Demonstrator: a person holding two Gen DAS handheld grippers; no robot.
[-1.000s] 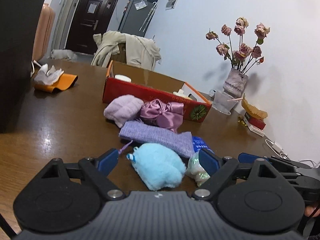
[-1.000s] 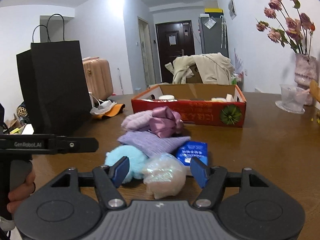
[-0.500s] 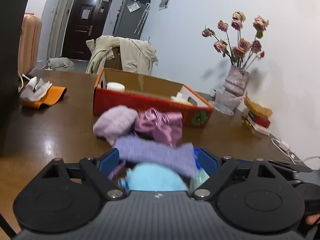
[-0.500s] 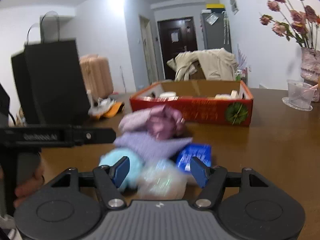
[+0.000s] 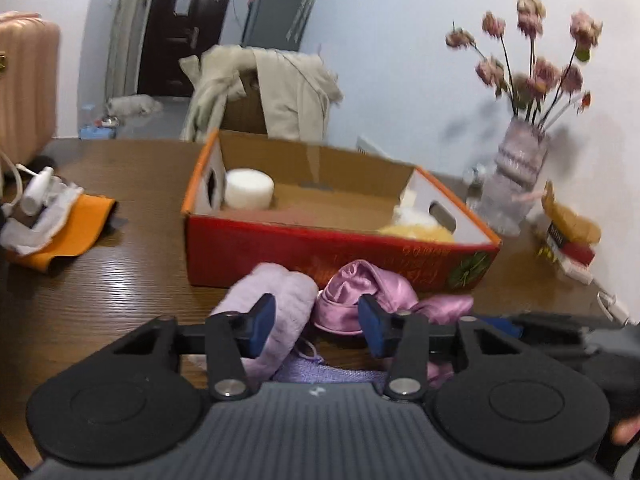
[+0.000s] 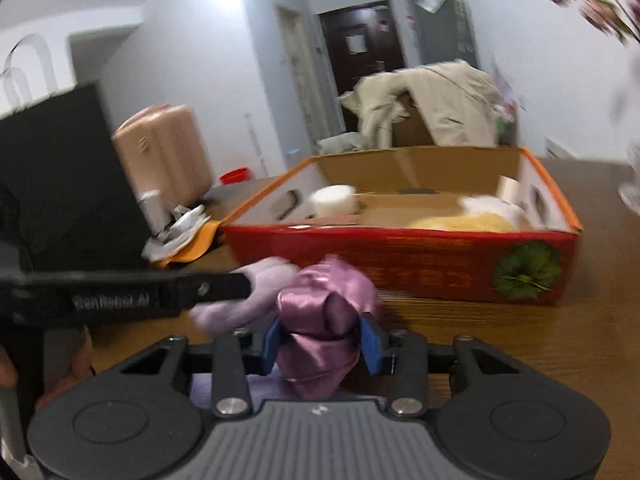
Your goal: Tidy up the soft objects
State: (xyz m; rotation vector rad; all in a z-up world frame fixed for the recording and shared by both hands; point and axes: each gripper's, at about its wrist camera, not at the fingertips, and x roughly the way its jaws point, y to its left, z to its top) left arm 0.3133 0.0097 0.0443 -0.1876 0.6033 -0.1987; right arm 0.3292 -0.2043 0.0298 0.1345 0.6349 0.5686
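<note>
The pink satin bundle [image 6: 324, 328] sits between the blue pads of my right gripper [image 6: 323, 346], and the pads look pressed against its sides, so I judge I have it pinched, though motion blur keeps me from being sure how firm the hold is. It lies on the wooden table [image 6: 500, 344], just near of the red cardboard box [image 6: 400, 264], with the lilac plush piece [image 6: 248, 292] touching it on the left.

To do this step well, I should squeeze the satin low and through its bulk, since slippery folds can slide out of a shallow pinch, then lift straight up before carrying it over the box's near wall, high enough that trailing cloth does not catch the rim.

My left gripper [image 5: 316, 326] is partly open and holds nothing. The lilac plush [image 5: 280, 304] lies against its left pad, the satin [image 5: 360, 296] shows beyond the right pad, and a purple knitted cloth [image 5: 320, 372] lies under the gap.

Inside the box a white round block [image 5: 249, 188] sits at the far left and a yellow fluffy thing [image 5: 416, 232] at the right.
</note>
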